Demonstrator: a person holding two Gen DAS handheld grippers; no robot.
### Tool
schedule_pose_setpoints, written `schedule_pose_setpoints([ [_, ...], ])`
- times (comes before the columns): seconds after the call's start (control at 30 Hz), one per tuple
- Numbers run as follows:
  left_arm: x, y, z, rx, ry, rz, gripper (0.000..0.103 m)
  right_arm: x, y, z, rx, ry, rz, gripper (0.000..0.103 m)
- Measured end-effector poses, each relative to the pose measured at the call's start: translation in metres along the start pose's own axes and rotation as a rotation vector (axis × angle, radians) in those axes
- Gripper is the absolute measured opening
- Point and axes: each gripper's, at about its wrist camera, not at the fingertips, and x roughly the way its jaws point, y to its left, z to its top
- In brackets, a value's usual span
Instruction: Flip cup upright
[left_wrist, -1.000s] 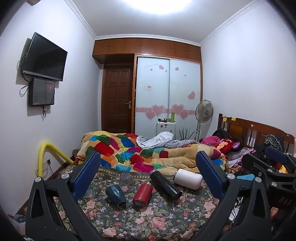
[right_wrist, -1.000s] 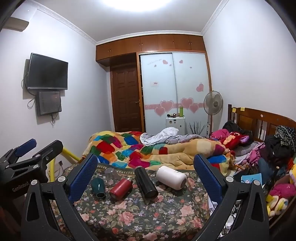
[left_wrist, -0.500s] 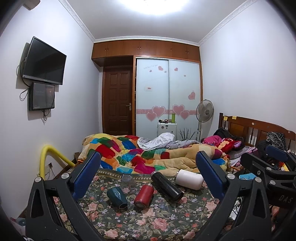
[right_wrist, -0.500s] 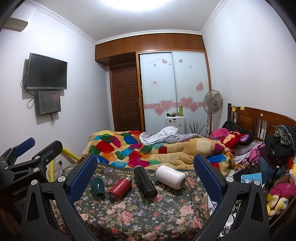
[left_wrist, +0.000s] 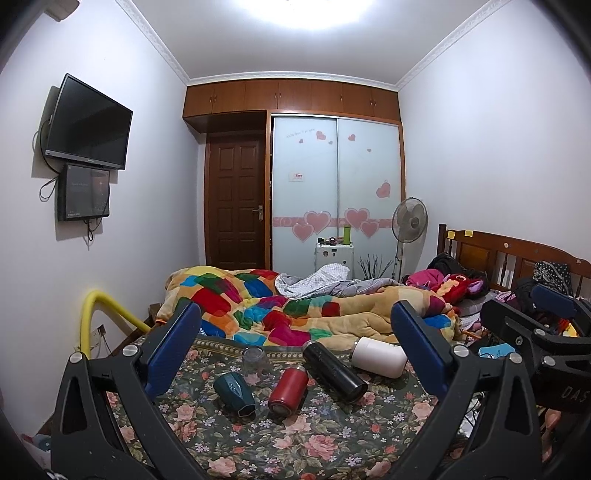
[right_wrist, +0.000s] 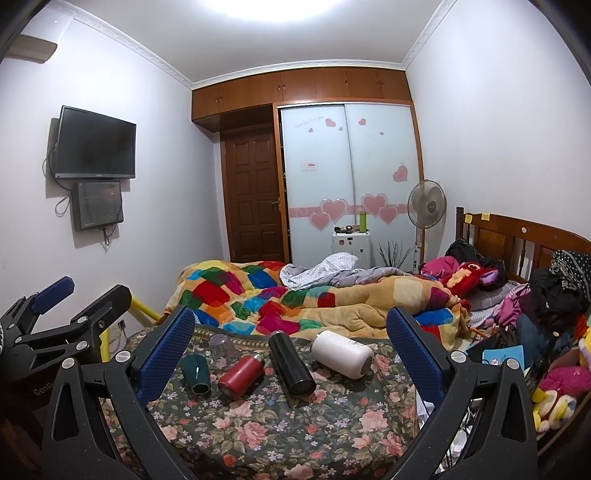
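On the flower-patterned table (left_wrist: 332, 439) at the foot of the bed (left_wrist: 332, 310), five vessels sat in a loose row, well ahead of both grippers. Largest was the white bottle (right_wrist: 341, 353), lying on its side at the right end; next the black flask (right_wrist: 291, 369), also down, its long axis running away from the cameras; then the red flask (right_wrist: 240, 374) beside it, lying with one end toward the viewer. The teal cup (left_wrist: 234, 395) lay on its side toward the left, its open hexagonal mouth facing the cameras and slightly right, its base pointing away. Smallest, a clear glass (left_wrist: 256, 363) stood mouth-down just behind it.

The left gripper (left_wrist: 295, 350) hovered with its fingers spread wide, nothing between them, and the right gripper (right_wrist: 290, 349) likewise. Judging by the task, the teal cup or the inverted glass was the target; which one could not be told. Both sat left of centre in either view, so the left gripper seemed the nearer, and would need to come forward and down across the cup's axis.
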Motion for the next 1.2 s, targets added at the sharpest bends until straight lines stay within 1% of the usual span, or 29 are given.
schedule_pose_setpoints([
  [0.87, -0.0018, 0.0039, 0.0011, -0.019, -0.014, 0.001, 0.103, 0.0002, 0.0006, 0.0016, -0.003, -0.005, 0.001, 0.103],
  [1.2, 0.0061, 0.0067, -0.0023, -0.034, 0.006, 0.012, 0.103, 0.0081, -0.0070, 0.0006, 0.013, 0.023, -0.006, 0.103],
])
